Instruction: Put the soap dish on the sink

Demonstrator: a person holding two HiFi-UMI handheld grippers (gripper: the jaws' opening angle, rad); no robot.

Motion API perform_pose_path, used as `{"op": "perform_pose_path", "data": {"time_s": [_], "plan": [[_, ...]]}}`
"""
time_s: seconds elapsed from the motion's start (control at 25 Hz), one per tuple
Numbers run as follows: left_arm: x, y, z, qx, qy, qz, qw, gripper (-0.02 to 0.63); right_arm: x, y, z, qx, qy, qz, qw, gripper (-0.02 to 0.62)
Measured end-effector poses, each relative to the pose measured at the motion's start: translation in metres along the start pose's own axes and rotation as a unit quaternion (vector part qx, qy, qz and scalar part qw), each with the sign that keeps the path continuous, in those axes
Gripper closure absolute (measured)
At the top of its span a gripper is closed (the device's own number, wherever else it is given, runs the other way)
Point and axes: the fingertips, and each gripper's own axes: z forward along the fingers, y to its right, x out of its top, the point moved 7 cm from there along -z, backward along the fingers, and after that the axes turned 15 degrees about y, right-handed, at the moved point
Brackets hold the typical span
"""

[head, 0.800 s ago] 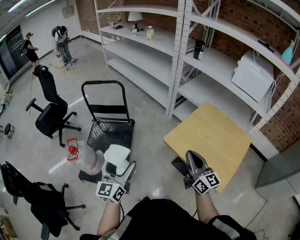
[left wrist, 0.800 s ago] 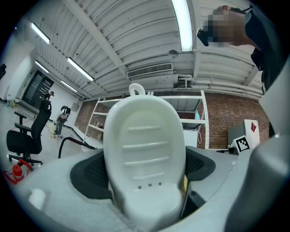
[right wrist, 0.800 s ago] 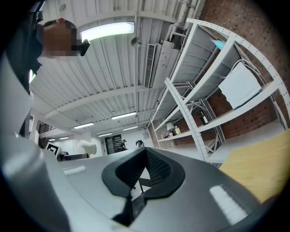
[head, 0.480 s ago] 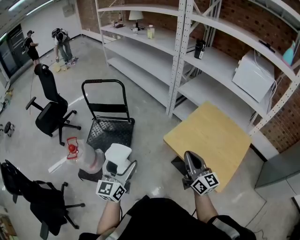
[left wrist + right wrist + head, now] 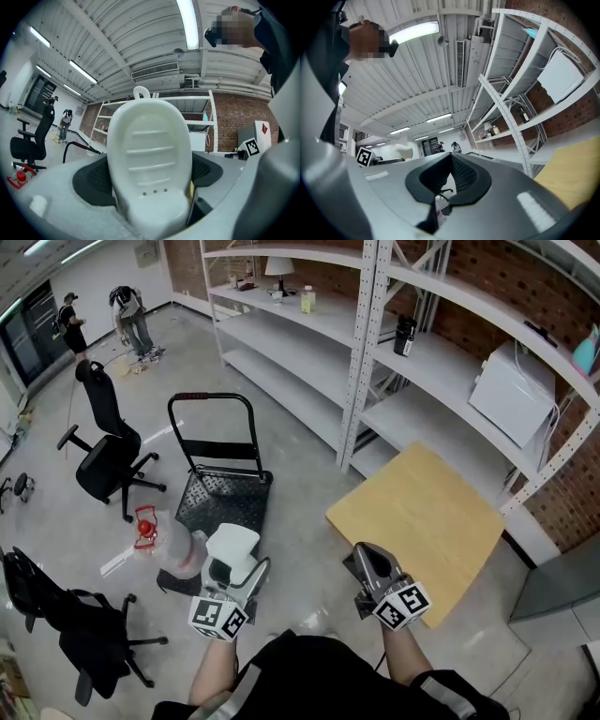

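Fingers of the left gripper stand wide apart and clamp the white soap dish by its sides, with the ribbed hollow and its 3 small holes facing that gripper's camera. The dish is held level above the concrete floor, just short of the black platform cart. It sits in the same grip and nearly the same spot as 0.8 s ago.

The right gripper has its fingers together with nothing between them. Earlier it lay over the near edge of the wooden counter. Now it has shifted left, so its tip sits over the floor beside that edge.

Left of the cart, a red object lies next to a clear plastic bag. 2 black office chairs stand on the left, 1 near and 1 farther back.

Behind the counter runs grey metal shelving against a brick wall. It carries a white box-shaped appliance, a black bottle and a small lamp.

At the far left, 2 people stand together. 1 of them, who was bent toward the floor before, is more upright now. The whole head view has also tilted slightly, so the shelving sits a little higher in it.
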Motion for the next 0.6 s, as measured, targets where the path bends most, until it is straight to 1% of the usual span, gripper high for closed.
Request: {"op": "perform_pose_path", "data": {"time_s": [0.12, 0.2, 0.32, 0.4, 0.48, 0.6], "plan": [[0.0, 0.014, -0.01, 0.018, 0.002, 0.011, 0.9998, 0.146, 0.002, 0.001, -0.002, 0.029, -0.009, 0.006, 1.0, 0.589], [0.0, 0.023, -0.021, 0.041, 0.008, 0.016, 0.999, 0.146, 0.002, -0.005, -0.002, 0.07, -0.026, -0.001, 0.997, 0.589], [0.002, 0.033, -0.045, 0.084, 0.012, 0.027, 0.996, 0.146, -0.006, -0.016, -0.001, 0.128, -0.053, 0.007, 0.99, 0.589], [0.006, 0.039, -0.06, 0.107, 0.011, 0.036, 0.9936, 0.146, -0.014, -0.022, 0.0, 0.152, -0.066, 0.026, 0.986, 0.589], [0.013, 0.042, -0.076, 0.129, 0.019, 0.041, 0.9907, 0.146, -0.021, -0.029, 0.004, 0.176, -0.078, 0.039, 0.981, 0.589], [0.026, 0.043, -0.099, 0.167, 0.032, 0.052, 0.984, 0.146, -0.031, -0.046, 0.017, 0.218, -0.091, 0.048, 0.97, 0.589]]}}
